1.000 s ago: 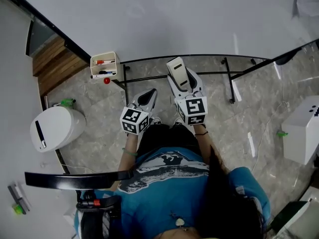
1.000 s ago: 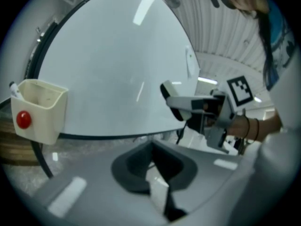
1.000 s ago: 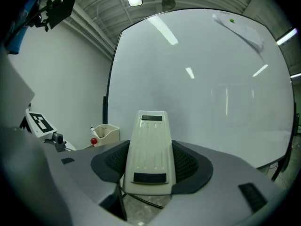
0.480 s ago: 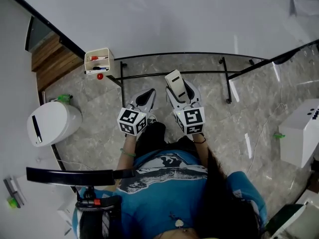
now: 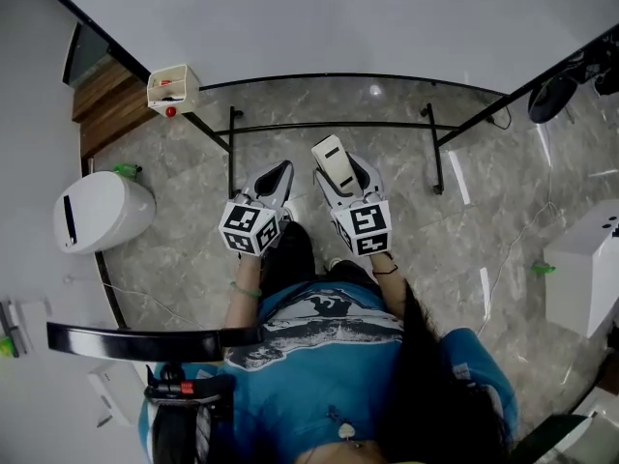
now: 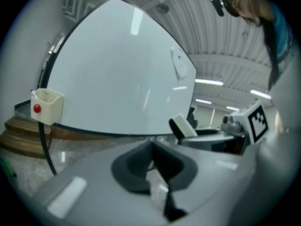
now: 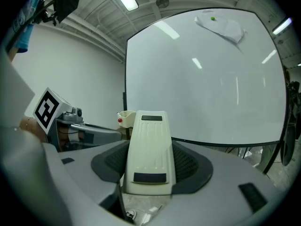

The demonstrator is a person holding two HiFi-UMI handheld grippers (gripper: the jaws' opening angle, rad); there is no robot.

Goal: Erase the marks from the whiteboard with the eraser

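Note:
The whiteboard [image 5: 338, 17] fills the top of the head view; I see no marks on it [image 7: 202, 88]. My right gripper [image 5: 337, 162] is shut on a cream eraser [image 5: 331, 155], held above the floor short of the board. In the right gripper view the eraser [image 7: 149, 149] sits lengthwise between the dark pads [image 7: 193, 166] of the right gripper [image 7: 149, 142]. My left gripper [image 5: 277, 176] hovers beside it, shut, with nothing between its jaws [image 6: 152, 149]. The eraser [image 6: 182, 126] shows to its right in the left gripper view.
A cream box [image 5: 172, 88] with markers and a red magnet hangs at the board's left corner. The board's black stand [image 5: 329, 124] crosses the marble floor. A white round bin [image 5: 97, 211] stands left, a white box [image 5: 585, 269] right. A paper sheet [image 7: 221, 27] sticks high on the board.
Both grippers sit a little lower in the head view, and the stand and cream box have slid up and left as the head moved. The eraser stays held.

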